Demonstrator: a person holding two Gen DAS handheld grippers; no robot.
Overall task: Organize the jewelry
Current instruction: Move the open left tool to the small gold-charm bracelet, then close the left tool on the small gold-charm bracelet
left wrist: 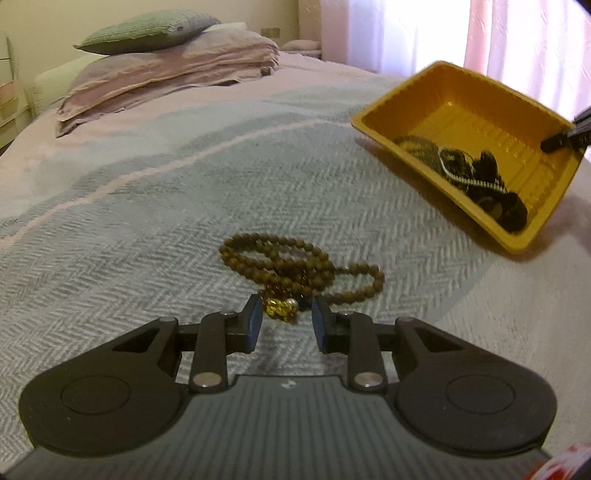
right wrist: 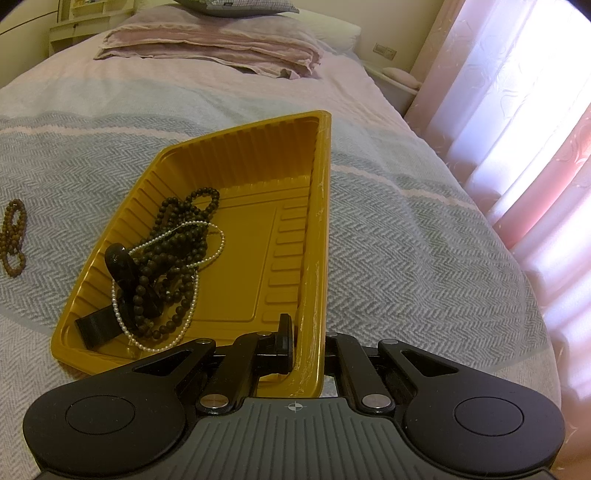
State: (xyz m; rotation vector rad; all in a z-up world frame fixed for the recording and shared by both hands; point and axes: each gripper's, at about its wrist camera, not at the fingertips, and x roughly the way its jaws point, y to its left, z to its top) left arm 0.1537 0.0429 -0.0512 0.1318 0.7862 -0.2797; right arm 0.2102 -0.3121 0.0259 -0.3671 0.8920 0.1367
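Bedspread — beads, tilted tray

A bed fills both views, covered by a grey herringbone blanket with pale pink bands; at 11 o'clock in the left view lies a stack of mauve folded bedding with a green-grey pillow on top; behind it a cream wall; at 2 o'clock hang sheer pink curtains, daylight glowing white through them; a wall socket sits at 1 o'clock in the right view; a pale shelf unit stands at 11 o'clock there.
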